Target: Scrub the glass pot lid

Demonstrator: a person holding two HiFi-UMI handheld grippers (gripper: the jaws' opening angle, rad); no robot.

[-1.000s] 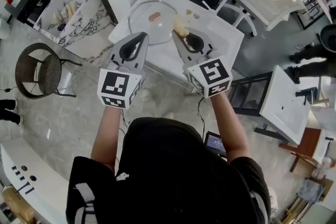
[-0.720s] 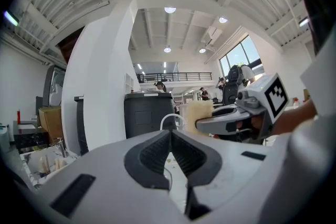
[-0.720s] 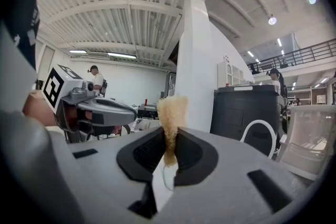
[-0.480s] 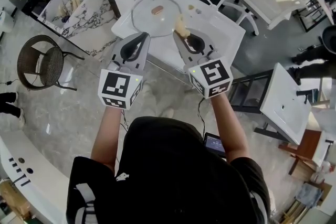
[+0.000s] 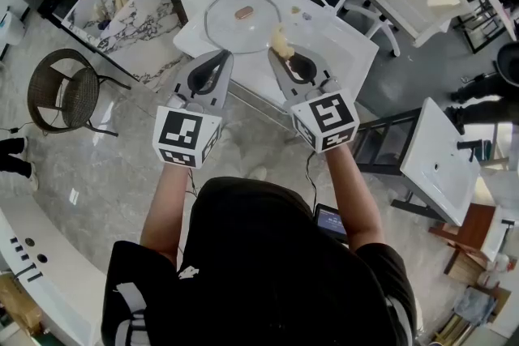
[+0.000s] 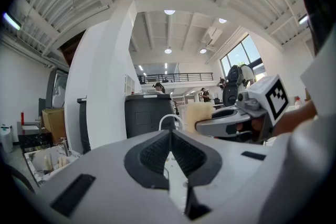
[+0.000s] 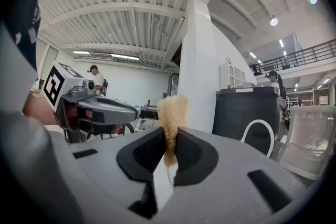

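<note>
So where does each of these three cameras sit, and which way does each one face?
Head view: on the person's head, looking steeply down at the glass lid on the white sink unit; torso, forearms, left gripper and right gripper show.
Left gripper view: rides the left gripper, looking along its shut, empty jaws; the right gripper shows alongside.
Right gripper view: rides the right gripper, looking along jaws clamped on a tan sponge; the left gripper shows alongside.
Shared: both gripper views catch the white faucet ahead.
</note>
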